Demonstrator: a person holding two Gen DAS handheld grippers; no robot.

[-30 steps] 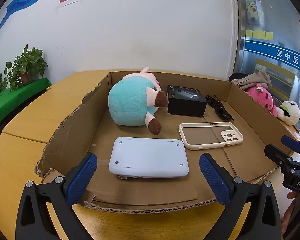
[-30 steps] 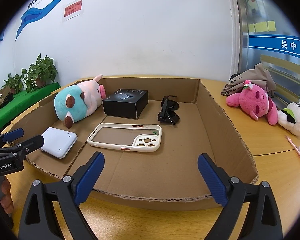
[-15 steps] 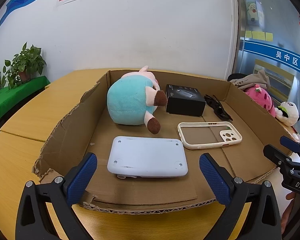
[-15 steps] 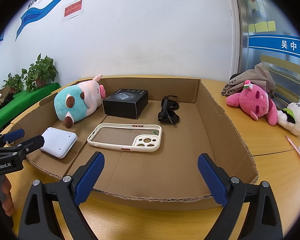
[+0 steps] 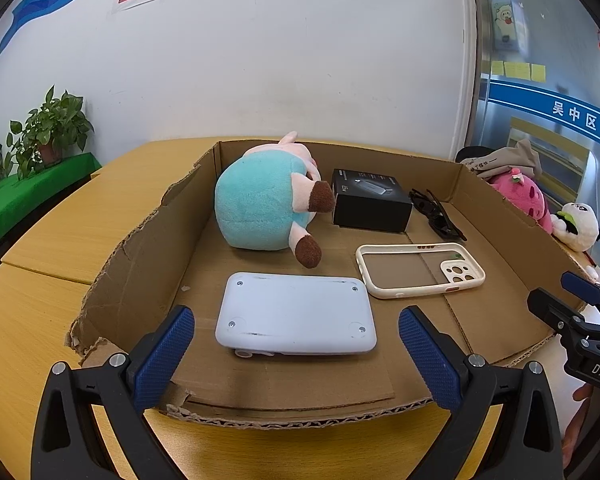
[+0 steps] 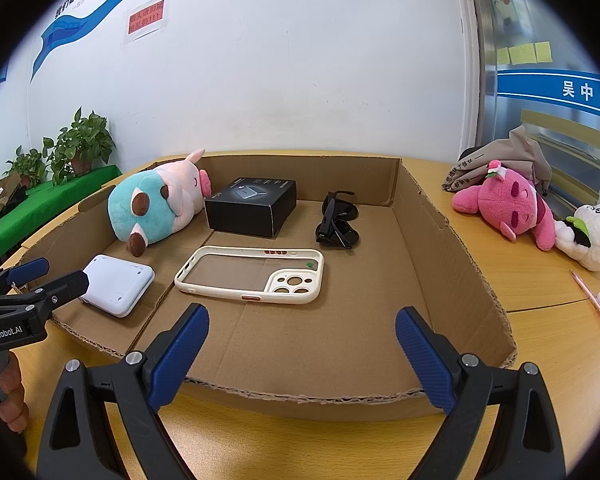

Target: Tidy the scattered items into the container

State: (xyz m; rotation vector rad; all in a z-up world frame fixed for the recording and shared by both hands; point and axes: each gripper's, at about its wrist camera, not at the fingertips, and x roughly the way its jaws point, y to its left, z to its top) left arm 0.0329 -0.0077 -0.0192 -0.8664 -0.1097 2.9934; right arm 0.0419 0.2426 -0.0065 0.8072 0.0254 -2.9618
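Right wrist view — stock of the cardboard box (image 6: 440, 240): teal plush (image 6: 152, 208), black carton (image 6: 252, 206), sunglasses (image 6: 336, 222), phone case (image 6: 252, 274), white device (image 6: 116, 284), all lying on its floor.

Outside it, on the tabletop (image 6: 540, 352) to my right: pink plush (image 6: 504, 206) beside a panda plush (image 6: 592, 236), a grey cloth bag (image 6: 496, 162) behind them, a pink pen (image 6: 592, 300) nearer me.

My right gripper (image 6: 302, 356) — fingers spread wide, empty, at the box's near edge. My left gripper (image 5: 296, 356) — likewise wide and empty, over the white device.

Step in hand, I judge: between items, most already stowed. Next move calls for swinging right to the pink plush, whose long axis runs left–right with the head toward the box; I would close across its body.
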